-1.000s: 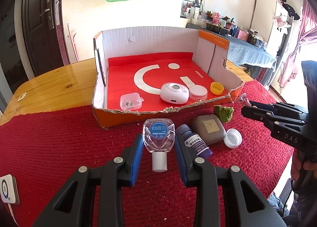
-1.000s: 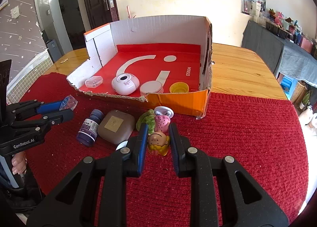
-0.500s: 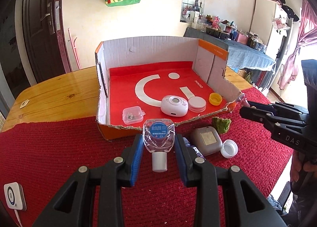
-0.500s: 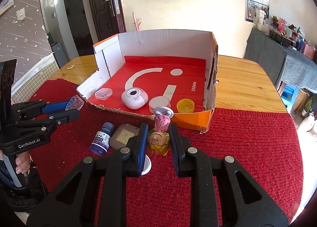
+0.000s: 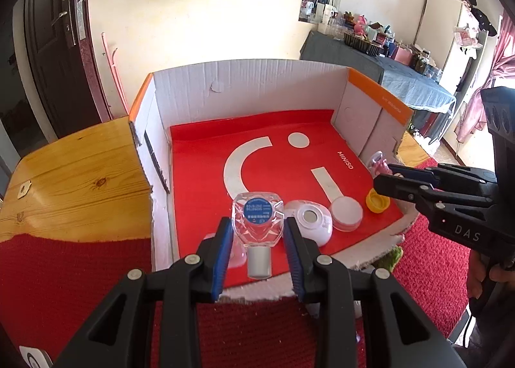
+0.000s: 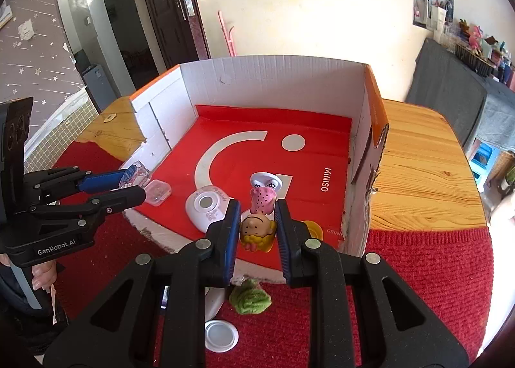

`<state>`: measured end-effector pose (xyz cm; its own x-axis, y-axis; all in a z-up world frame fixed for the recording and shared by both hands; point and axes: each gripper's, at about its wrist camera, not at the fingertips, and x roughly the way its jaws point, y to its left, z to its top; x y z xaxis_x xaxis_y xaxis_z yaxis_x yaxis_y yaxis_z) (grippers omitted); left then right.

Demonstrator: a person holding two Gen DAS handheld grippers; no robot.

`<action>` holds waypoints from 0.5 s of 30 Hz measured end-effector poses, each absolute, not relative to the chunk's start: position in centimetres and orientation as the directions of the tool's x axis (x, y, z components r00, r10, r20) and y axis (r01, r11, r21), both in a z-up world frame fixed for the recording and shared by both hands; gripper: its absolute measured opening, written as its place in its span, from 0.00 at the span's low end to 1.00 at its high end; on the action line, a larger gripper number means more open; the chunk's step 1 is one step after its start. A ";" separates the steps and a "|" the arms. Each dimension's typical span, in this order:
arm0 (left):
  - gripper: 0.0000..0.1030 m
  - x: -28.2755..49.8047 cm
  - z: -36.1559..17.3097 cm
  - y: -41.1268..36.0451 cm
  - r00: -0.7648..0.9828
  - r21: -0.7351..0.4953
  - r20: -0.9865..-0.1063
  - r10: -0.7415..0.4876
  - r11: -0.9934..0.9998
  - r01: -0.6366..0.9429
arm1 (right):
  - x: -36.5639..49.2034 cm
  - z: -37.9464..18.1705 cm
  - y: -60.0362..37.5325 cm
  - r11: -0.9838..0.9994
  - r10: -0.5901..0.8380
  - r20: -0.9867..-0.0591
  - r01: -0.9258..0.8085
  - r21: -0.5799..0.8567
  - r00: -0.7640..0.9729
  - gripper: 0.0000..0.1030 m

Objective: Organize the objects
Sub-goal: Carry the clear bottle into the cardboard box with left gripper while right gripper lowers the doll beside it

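**Bottle and figurine held over the open box**

The wooden surface (image 5: 74, 181) carries a red knitted cloth (image 6: 428, 268) across its near part. On it stands a large cardboard box (image 5: 251, 91), white inside with orange rims, its near wall torn low; the floor is red with a white smile mark and the word MINISO.

Inside the box, along its near edge, lie a white oval device (image 6: 206, 207) with a round grey centre, a round white lid (image 5: 347, 211), a small clear case (image 6: 157, 191) and a yellow cap (image 5: 377, 202) toward the box's right corner.

The left gripper (image 5: 257, 241) has its blue-padded fingers clenched on a clear faceted bottle (image 5: 257, 218) with a round blue label and a white cap pointing back at the camera; it hangs above the box's near edge. The right gripper (image 6: 257, 226) grasps a small figurine (image 6: 259, 223), a bald tan head over a yellow base, with a pink dotted part and a white disc at the far end, also over the near edge.

On the cloth in front of the box lie a green fuzzy lump (image 6: 250, 300) and a white cap (image 6: 221, 335).
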<state>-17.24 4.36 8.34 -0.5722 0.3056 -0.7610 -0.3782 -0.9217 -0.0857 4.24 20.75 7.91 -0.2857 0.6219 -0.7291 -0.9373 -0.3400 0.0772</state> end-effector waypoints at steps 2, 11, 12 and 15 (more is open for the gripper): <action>0.33 -18.7 8.0 4.8 -0.550 -0.088 -0.777 0.306 -0.918 -0.386 | 4.3 7.4 22.4 -0.338 0.595 -0.751 -0.937 0.089 -0.286 0.20; 0.33 -23.3 5.3 5.8 -0.450 -0.102 -0.846 0.286 -0.915 -0.390 | 4.4 4.5 27.5 -0.308 0.478 -0.846 -0.947 0.090 -0.236 0.20; 0.33 -23.4 5.1 5.8 -0.444 -0.104 -0.849 0.286 -0.915 -0.390 | 4.3 4.3 27.7 -0.307 0.471 -0.852 -0.948 0.085 -0.228 0.20; 0.33 -23.8 4.7 5.8 -0.424 -0.112 -0.858 0.289 -0.911 -0.396 | 4.3 3.9 28.1 -0.309 0.452 -0.864 -0.947 0.082 -0.222 0.20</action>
